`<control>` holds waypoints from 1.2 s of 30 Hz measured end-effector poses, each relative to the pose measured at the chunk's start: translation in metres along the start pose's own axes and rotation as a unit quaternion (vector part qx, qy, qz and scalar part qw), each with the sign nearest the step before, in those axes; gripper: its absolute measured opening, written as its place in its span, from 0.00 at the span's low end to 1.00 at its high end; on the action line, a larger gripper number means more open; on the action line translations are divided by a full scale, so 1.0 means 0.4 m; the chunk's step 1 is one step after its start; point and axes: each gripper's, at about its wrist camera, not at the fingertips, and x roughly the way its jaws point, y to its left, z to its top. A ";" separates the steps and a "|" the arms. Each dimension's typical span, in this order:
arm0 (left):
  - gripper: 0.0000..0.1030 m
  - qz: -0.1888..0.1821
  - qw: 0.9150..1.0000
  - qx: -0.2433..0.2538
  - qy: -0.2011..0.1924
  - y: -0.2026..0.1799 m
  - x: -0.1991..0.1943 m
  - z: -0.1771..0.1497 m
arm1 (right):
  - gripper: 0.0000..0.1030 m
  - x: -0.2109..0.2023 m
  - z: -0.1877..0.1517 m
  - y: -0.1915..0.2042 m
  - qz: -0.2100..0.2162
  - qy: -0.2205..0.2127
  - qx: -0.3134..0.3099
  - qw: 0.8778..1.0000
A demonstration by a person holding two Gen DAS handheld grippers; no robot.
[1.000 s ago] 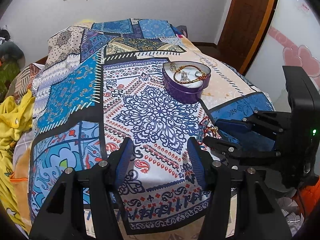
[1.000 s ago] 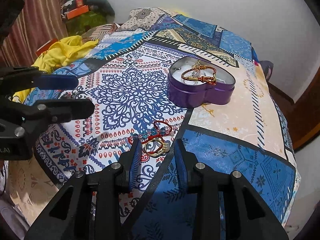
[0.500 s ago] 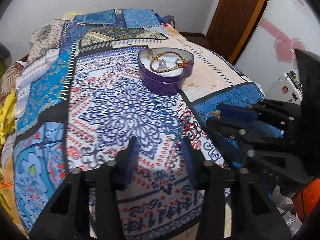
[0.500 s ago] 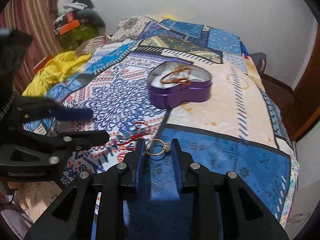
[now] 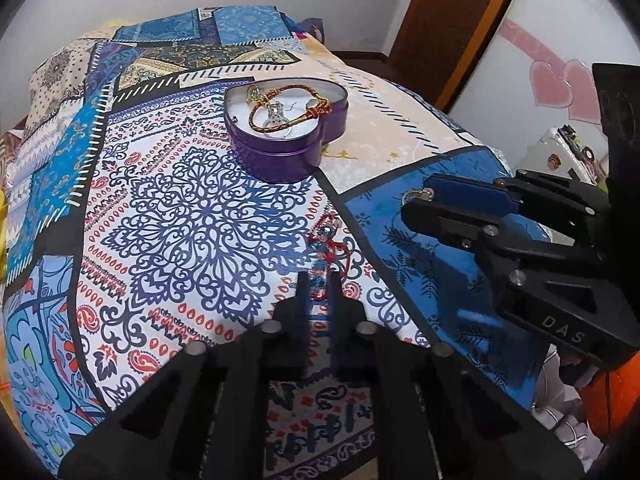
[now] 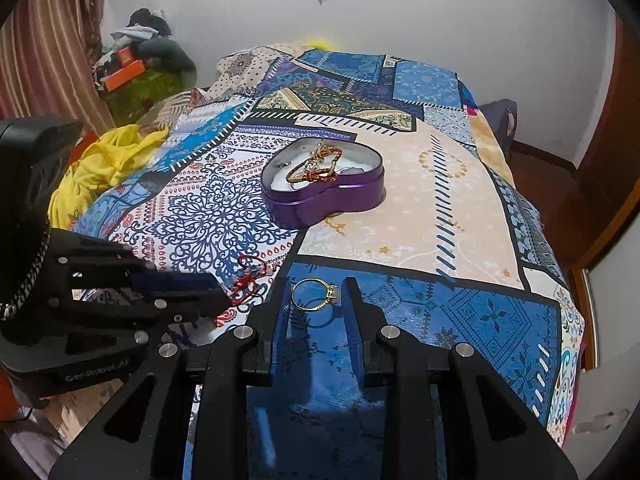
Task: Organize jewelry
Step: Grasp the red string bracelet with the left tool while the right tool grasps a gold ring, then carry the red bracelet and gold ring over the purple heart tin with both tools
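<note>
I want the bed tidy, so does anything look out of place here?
Yes. A red cord bracelet lies loose on the patterned bedspread, outside the purple heart-shaped tin, where other jewelry already sits.

One tin, one ring, two bracelets.

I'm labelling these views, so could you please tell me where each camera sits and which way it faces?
Left wrist: on the left gripper, facing along the bed toward the tin; its jaws are narrowed around the red bracelet; right gripper at right.
Right wrist: on the right gripper, facing the same way; its jaws hold the ring; left gripper at left.
Shared: tin, bracelet, bed, ring.
</note>
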 end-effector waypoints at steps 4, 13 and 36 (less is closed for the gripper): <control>0.05 0.008 1.000 -0.004 -0.009 0.001 -0.010 -0.001 | 0.23 -0.011 0.002 0.003 0.002 -0.005 -0.001 1.000; 0.05 0.015 0.998 -0.008 -0.058 0.007 -0.089 0.034 | 0.23 -0.046 0.027 -0.001 -0.005 -0.028 0.002 1.000; 0.05 0.028 0.985 -0.024 -0.170 0.040 -0.226 0.170 | 0.23 -0.099 0.125 -0.006 -0.017 -0.092 0.006 0.996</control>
